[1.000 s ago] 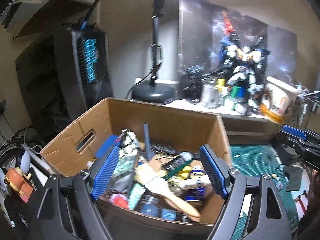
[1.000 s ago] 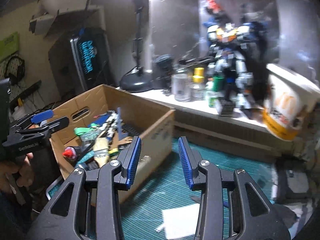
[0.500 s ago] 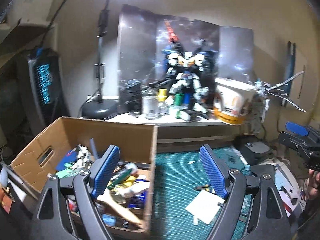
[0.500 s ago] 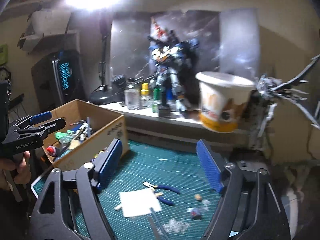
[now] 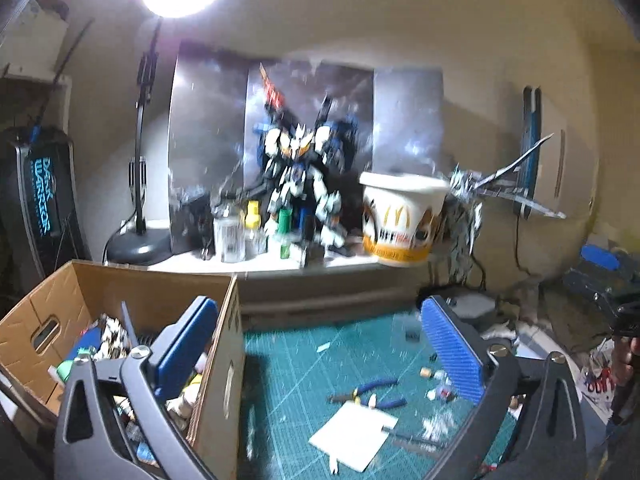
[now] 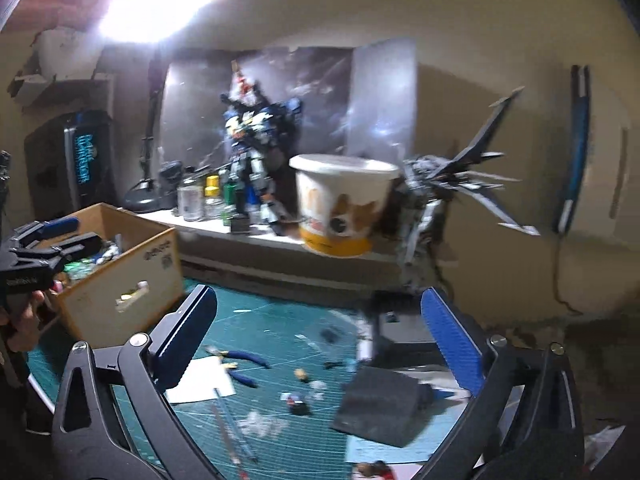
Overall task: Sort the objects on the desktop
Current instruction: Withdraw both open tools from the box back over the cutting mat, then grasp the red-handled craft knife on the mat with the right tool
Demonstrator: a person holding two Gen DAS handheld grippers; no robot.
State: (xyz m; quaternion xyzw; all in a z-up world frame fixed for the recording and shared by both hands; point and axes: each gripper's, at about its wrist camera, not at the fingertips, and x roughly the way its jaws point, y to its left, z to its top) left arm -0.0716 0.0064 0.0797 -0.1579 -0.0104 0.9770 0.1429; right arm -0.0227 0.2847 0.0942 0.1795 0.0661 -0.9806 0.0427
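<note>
Hovering above the green cutting mat [image 5: 304, 364], the left gripper [image 5: 320, 344] has its blue-padded jaws spread wide with nothing between them; its left finger [image 5: 186, 344] hangs over the near corner of the cardboard box [image 5: 218, 364], its right finger over the mat. The box stands at the mat's left edge, crammed with small bottles, tubes and other bits too blurred to name. On the mat lie blue-handled pliers [image 5: 372, 394], touching or just above a white sheet of paper [image 5: 352, 436], with a few tiny loose parts scattered to their right. The right gripper [image 6: 320, 340] is likewise wide apart and empty, poised over the same mat, where a dark foam block [image 6: 380, 408] lies near its right finger. Behind, a raised shelf carries a robot model [image 5: 304, 184], small paint jars, and a white paper bucket [image 5: 402, 220]. A hand [image 6: 24, 320] at the left edge of the right view grips the other tool's handle.
</note>
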